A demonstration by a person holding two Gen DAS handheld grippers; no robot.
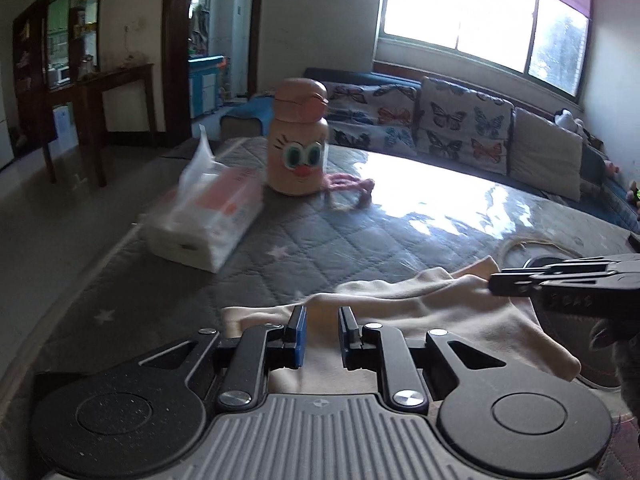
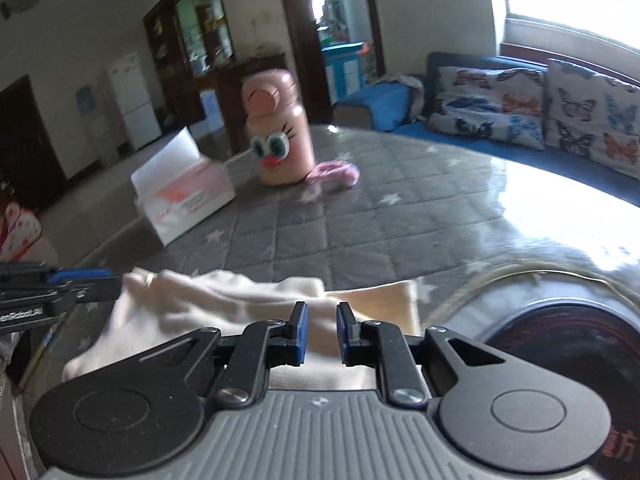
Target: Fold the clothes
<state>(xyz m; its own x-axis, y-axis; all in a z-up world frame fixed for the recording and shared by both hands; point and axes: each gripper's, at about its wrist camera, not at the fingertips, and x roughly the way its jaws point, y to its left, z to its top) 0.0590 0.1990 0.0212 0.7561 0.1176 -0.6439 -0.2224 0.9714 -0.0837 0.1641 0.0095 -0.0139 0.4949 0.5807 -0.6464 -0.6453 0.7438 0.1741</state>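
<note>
A cream cloth garment (image 1: 400, 312) lies crumpled on the grey quilted table cover (image 1: 320, 240), just beyond both grippers. My left gripper (image 1: 322, 338) is open, its blue pads apart over the cloth's near edge, holding nothing. The right gripper (image 1: 494, 284) enters that view from the right, side-on, its tip at the cloth's right part. In the right wrist view my right gripper (image 2: 322, 334) is open above the same cloth (image 2: 224, 300), and the left gripper (image 2: 80, 280) shows at the left edge.
A peach cartoon-face bottle (image 1: 298, 140) with a pink strap (image 1: 352, 184) and a tissue pack (image 1: 208, 216) stand at the table's far left. A dark round object (image 2: 560, 352) with a tan cord (image 1: 536, 244) lies at right. A butterfly-cushioned sofa (image 1: 460, 124) is behind.
</note>
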